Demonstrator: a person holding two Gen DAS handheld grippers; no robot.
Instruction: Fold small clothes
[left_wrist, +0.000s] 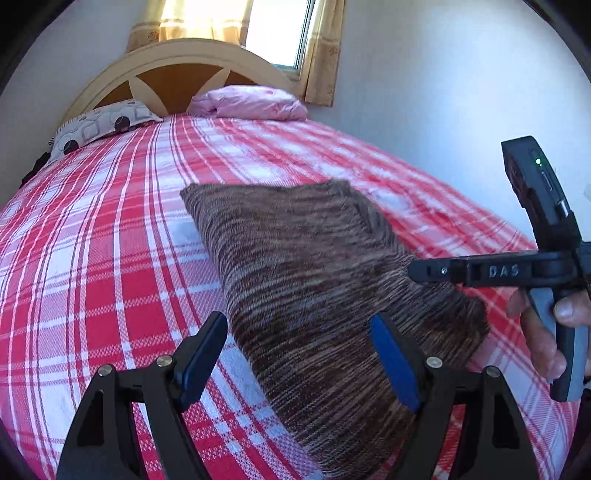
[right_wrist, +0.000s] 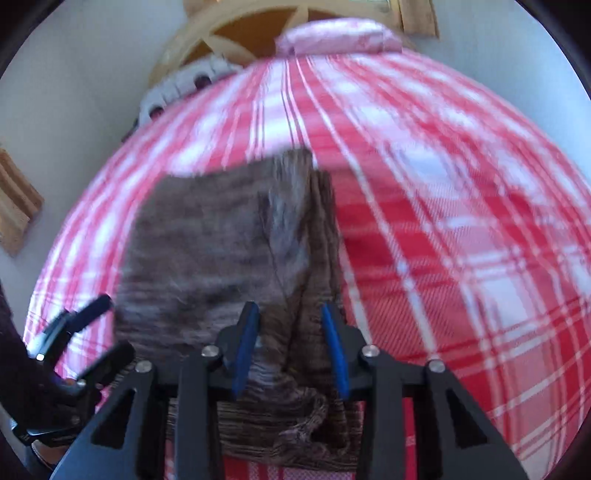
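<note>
1. The right gripper (right_wrist: 291, 347) is seen with its jaws part open; the blue pads (right_wrist: 245, 345) stand on either side of a raised ridge of the brown knit (right_wrist: 207, 236), and no pad is seen pressing on it, so nothing is judged gripped.
2. The left gripper (left_wrist: 299, 354) is held wide open over the near corner of the knit (left_wrist: 314, 266); its right pad (left_wrist: 393, 360) lies over the cloth, the left pad over the bedspread (left_wrist: 110, 236), and nothing is clamped.
3. The knit is laid flat on the checked bedspread, near the foot of the bed and well apart from the pillows (left_wrist: 255, 101); a folded layer is seen along its right edge in the right wrist view.
4. The step in hand is judged to be letting go of a fold and settling it. It is done well if the edges are lined up first, the jaws are drawn clear without dragging the cloth, and the ridge is then pressed flat.
5. The letters "DAS" (left_wrist: 504, 271) are read on the right gripper's body in the left wrist view; a small green light is lit above them. No other writing is legible.
</note>
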